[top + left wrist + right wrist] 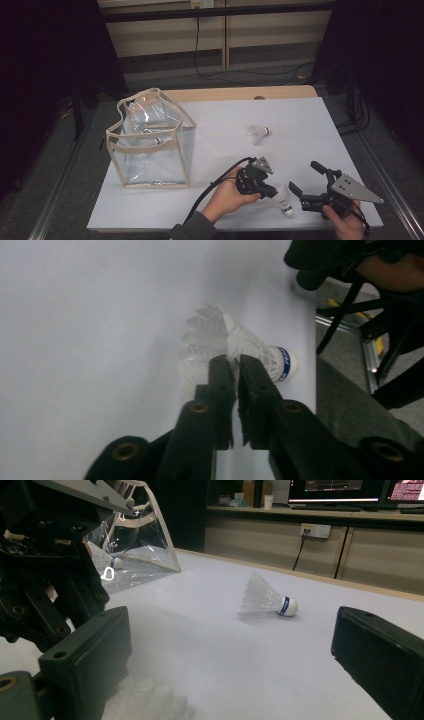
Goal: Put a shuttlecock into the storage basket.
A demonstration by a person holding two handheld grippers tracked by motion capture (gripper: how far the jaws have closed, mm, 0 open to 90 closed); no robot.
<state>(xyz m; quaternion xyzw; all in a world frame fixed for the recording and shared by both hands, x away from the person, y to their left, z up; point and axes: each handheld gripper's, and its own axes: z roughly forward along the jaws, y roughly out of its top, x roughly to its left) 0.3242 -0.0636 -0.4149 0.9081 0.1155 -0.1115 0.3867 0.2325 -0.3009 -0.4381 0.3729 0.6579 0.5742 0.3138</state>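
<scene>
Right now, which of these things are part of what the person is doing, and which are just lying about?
In use:
near shuttlecock, pinched in the left claw
clear bag, with a shuttlecock already inside
right claw, open beside it

Waiting or idle:
far shuttlecock
white table
cable on the floor

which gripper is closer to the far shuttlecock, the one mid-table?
Left, narrowly. The left gripper sits below-left of the far shuttlecock, clamped on the near shuttlecock. The right gripper stands open, farther right.
</scene>
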